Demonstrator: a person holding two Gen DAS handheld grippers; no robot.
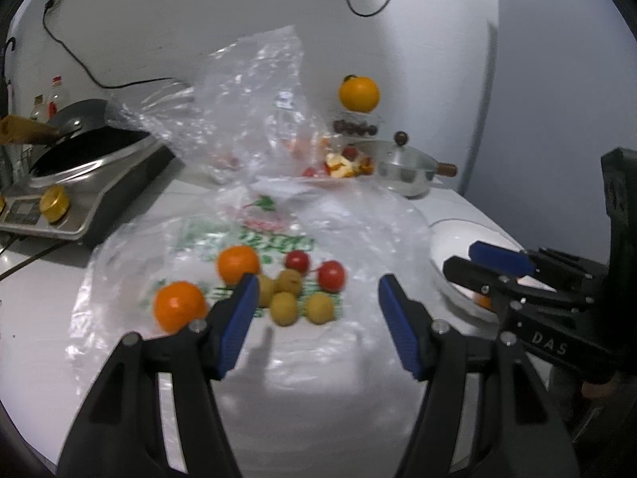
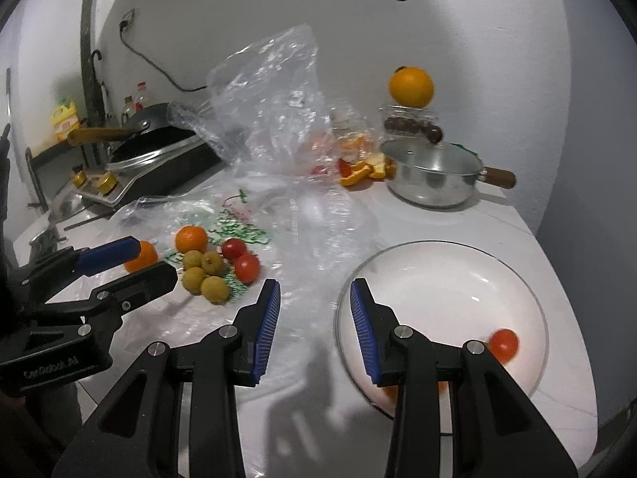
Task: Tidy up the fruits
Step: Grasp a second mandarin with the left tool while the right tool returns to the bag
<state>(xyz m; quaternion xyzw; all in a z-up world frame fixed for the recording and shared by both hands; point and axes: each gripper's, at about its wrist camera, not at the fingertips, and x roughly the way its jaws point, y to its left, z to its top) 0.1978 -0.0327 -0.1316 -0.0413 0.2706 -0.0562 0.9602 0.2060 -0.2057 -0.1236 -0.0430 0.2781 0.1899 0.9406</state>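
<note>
Loose fruit lies on a clear plastic bag point(image 1: 358, 231) on the white counter: two oranges point(image 1: 238, 263) point(image 1: 180, 306), two red tomatoes point(image 1: 331, 275), and several yellow-green longans point(image 1: 283, 307). My left gripper point(image 1: 314, 298) is open and empty, just in front of the fruit. My right gripper point(image 2: 315, 302) is open and empty over the near rim of a white plate point(image 2: 446, 279). The plate holds a red tomato point(image 2: 503, 343) and an orange point(image 2: 388, 392) mostly hidden under my right finger. The fruit pile also shows in the right wrist view point(image 2: 207, 275).
A silver pot with lid point(image 2: 432, 177) stands at the back right, with orange peels point(image 2: 364, 169) beside it. An orange point(image 2: 411, 85) sits on a clear box of dark fruit point(image 2: 414, 125). A black pan on a cooker point(image 1: 83, 163) is at the back left.
</note>
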